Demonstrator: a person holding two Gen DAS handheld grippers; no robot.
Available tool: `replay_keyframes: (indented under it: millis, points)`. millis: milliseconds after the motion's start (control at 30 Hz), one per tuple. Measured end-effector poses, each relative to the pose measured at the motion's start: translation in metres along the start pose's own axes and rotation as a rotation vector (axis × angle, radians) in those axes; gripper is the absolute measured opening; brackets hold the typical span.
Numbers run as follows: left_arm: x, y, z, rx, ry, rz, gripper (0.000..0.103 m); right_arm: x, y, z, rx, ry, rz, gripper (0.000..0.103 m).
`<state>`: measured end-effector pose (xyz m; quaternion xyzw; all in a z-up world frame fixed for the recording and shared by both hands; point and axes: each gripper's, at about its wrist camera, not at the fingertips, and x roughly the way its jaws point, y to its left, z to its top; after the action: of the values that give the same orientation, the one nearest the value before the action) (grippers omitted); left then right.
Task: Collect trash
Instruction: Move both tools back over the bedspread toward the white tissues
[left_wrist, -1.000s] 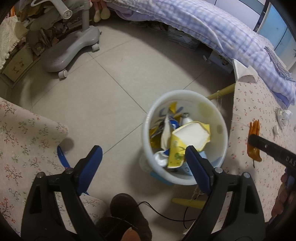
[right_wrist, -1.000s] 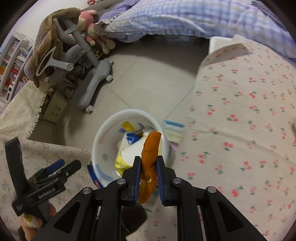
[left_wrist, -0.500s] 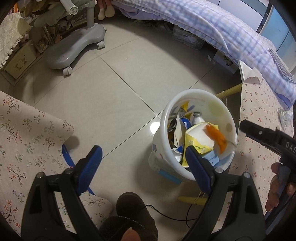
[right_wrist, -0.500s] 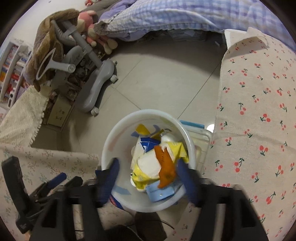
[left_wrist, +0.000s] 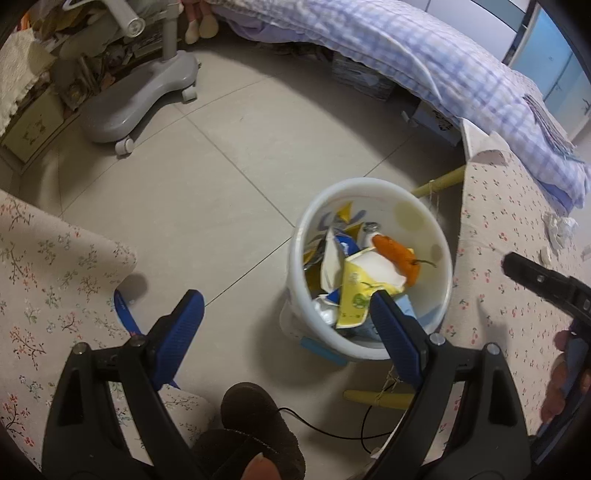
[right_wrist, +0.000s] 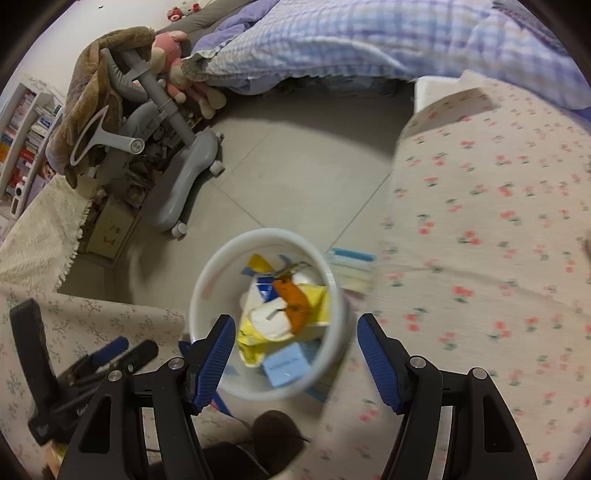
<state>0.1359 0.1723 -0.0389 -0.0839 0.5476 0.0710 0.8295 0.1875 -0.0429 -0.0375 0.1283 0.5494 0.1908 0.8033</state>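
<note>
A white waste bucket (left_wrist: 369, 192) (right_wrist: 207, 280) stands on the tiled floor, filled with yellow, blue and white wrappers. An orange peel (left_wrist: 397, 254) (right_wrist: 293, 301) lies on top of that trash. My right gripper (right_wrist: 295, 350) hangs open above the bucket with nothing between its blue pads. My left gripper (left_wrist: 286, 325) is open and empty too, held over the floor beside the bucket. A crumpled white tissue (left_wrist: 559, 229) lies on the cherry-print cloth at the far right in the left wrist view.
Cherry-print cloth (right_wrist: 480, 240) covers a surface right of the bucket; floral cloth (left_wrist: 44, 266) covers one at the left. A grey chair base (left_wrist: 140, 99) stands at the back left, a checked blue quilt (left_wrist: 424, 48) behind. A dark slipper (left_wrist: 255, 410) and a cable lie below.
My right gripper opened and the orange peel dropped from it into the bucket, where it now rests on the wrappers. The left gripper stayed open and barely shifted.
</note>
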Motion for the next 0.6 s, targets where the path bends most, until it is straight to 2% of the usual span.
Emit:
replay_keyframes:
  millis: [267,600]
  points:
    - [0.005,-0.050,0.001,0.084,0.009,-0.005,0.091,-0.060,-0.061,-0.003,0.025,-0.086,-0.122,0.077]
    - [-0.002,-0.141,0.002,0.176,0.008,-0.118,0.091,-0.120,-0.148,-0.012,0.161,-0.157,-0.192,0.080]
